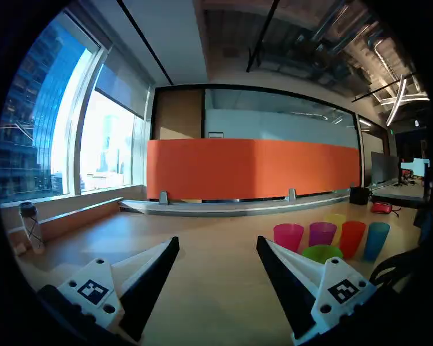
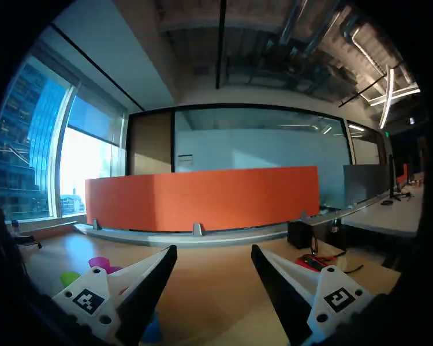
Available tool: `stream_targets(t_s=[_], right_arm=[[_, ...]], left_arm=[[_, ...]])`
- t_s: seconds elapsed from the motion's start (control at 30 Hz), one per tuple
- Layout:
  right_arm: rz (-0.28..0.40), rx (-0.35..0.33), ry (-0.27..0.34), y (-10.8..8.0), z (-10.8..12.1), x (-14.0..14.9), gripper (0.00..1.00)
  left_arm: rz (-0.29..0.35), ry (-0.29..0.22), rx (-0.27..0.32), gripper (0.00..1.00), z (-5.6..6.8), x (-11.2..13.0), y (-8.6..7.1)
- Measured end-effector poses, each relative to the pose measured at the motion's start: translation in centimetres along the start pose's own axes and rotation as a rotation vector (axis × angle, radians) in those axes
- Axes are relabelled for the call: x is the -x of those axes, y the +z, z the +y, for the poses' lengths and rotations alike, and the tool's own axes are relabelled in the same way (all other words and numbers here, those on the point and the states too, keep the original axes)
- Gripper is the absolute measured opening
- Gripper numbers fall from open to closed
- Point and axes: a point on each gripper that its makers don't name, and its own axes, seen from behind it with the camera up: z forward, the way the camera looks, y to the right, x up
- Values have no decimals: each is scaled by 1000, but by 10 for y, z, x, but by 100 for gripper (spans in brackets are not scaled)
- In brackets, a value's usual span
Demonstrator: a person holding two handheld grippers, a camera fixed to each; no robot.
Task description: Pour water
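Observation:
In the left gripper view, several coloured plastic cups stand in a cluster on the wooden table (image 1: 216, 271): pink (image 1: 288, 236), purple (image 1: 322, 233), yellow (image 1: 335, 219), orange (image 1: 352, 237), blue (image 1: 376, 240) and a green one (image 1: 321, 253) in front. My left gripper (image 1: 216, 254) is open, left of the cups, nothing between its fingers. A water bottle (image 1: 30, 226) stands far left by the window. In the right gripper view, my right gripper (image 2: 213, 259) is open and empty; a purple cup (image 2: 103, 264), a green cup (image 2: 69, 278) and a blue cup (image 2: 153, 331) peek around its left finger.
An orange partition (image 1: 251, 168) runs along the table's far edge. A black box (image 1: 359, 195) and a red object (image 1: 381, 207) lie at the back right. In the right gripper view, a black box (image 2: 300, 233) and red item with cables (image 2: 312, 262) sit on the right.

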Motion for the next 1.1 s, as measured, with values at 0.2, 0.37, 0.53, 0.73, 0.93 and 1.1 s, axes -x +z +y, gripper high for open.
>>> stream_targets(t_s=[0.2, 0.37, 0.53, 0.73, 0.93, 1.1], right_arm=[[0, 2, -2, 0, 0, 0, 99], [0, 2, -1, -1, 1, 1, 99], [1, 0, -3, -2, 1, 0, 99], [10, -4, -16, -5, 3, -3, 99], [19, -2, -36, -8, 7, -3, 99], [28, -1, -65, -6, 8, 0, 99]], left_arm=[[-13, 2, 2, 100, 1, 3, 1], [-18, 3, 2, 100, 1, 4, 1], [-20, 4, 2, 100, 1, 3, 1], [-22, 4, 2, 100, 0, 4, 1], [-22, 6, 2, 100, 1, 4, 1], [-22, 6, 3, 100, 1, 4, 1]])
